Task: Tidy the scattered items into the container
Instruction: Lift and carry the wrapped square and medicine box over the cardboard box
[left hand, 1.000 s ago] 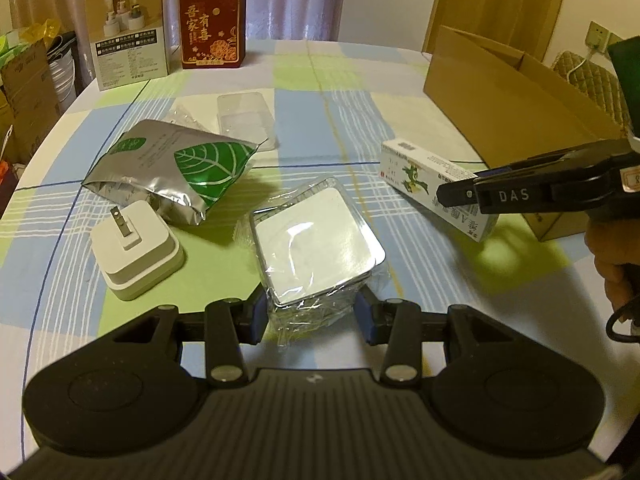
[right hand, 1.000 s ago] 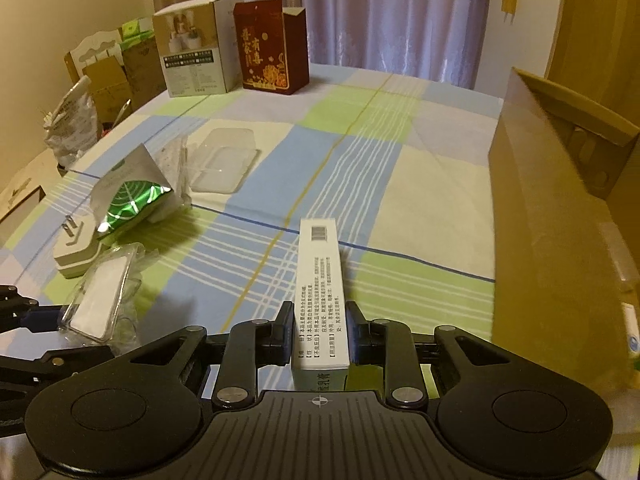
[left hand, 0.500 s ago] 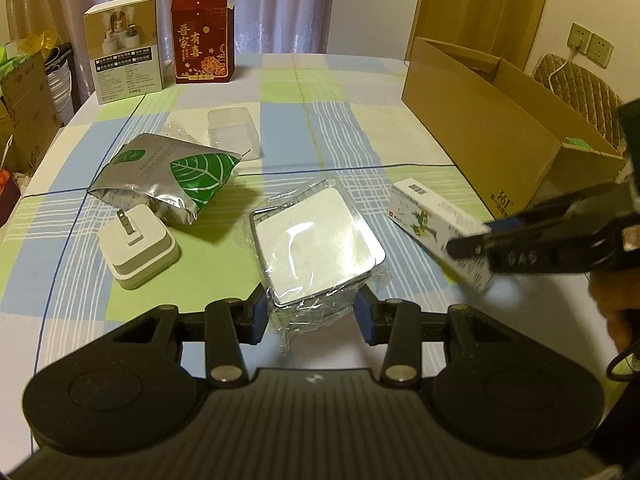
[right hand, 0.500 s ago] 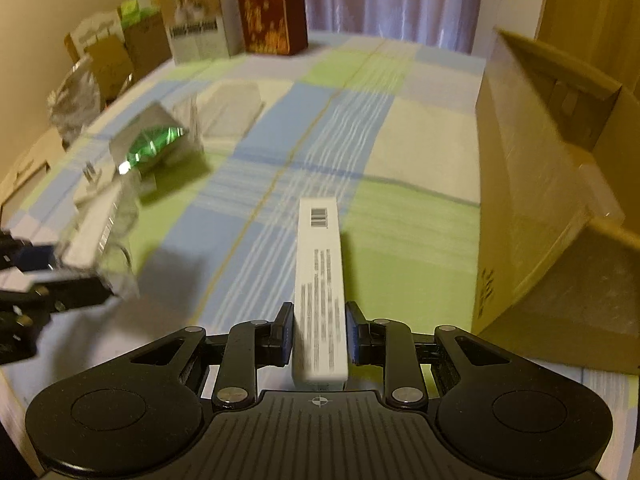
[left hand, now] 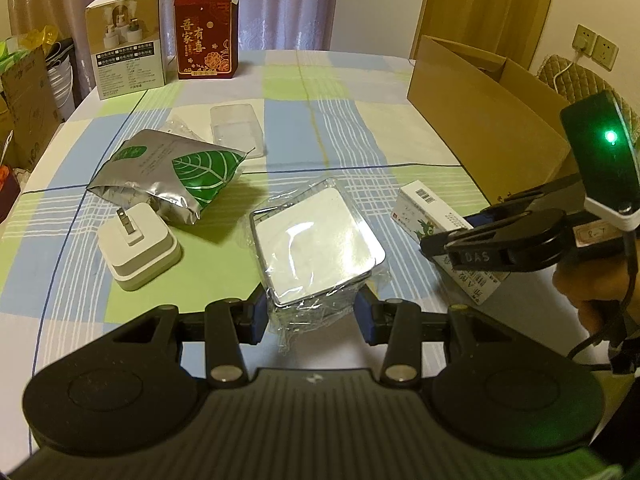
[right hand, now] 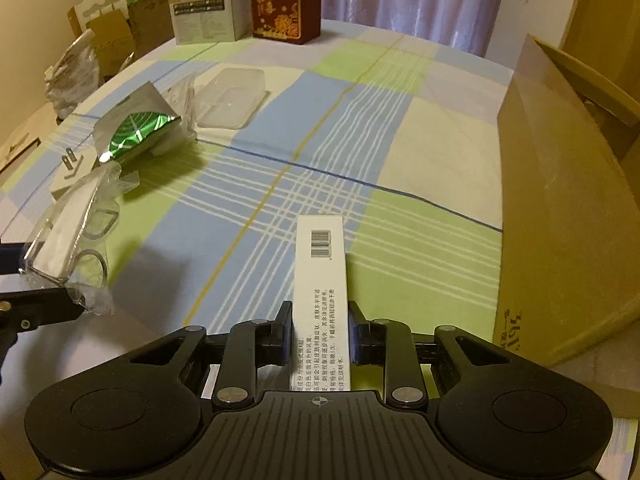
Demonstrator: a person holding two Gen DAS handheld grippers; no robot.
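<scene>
My left gripper [left hand: 310, 310] is shut on a square white item wrapped in clear plastic [left hand: 316, 242], held above the checked tablecloth. My right gripper [right hand: 320, 334] is shut on a long white carton with a barcode [right hand: 320, 256], lifted off the table. In the left wrist view that carton [left hand: 424, 210] shows at the right, clamped by the right gripper [left hand: 452, 246]. The open cardboard box [left hand: 480, 108] stands at the right side of the table; in the right wrist view the cardboard box [right hand: 560, 200] rises just right of the carton.
A silver pouch with a green leaf [left hand: 168, 172], a white plug adapter [left hand: 138, 250] and a clear plastic tray [left hand: 236, 128] lie on the table's left half. Two upright cartons, white [left hand: 128, 60] and red [left hand: 206, 36], stand at the far edge. A hand [left hand: 588, 284] grips the right handle.
Both grippers have lifted their items off the table. The right gripper with the carton rose and swung toward the cardboard box, then steadied. The plug, pouch and tray stayed put.
</scene>
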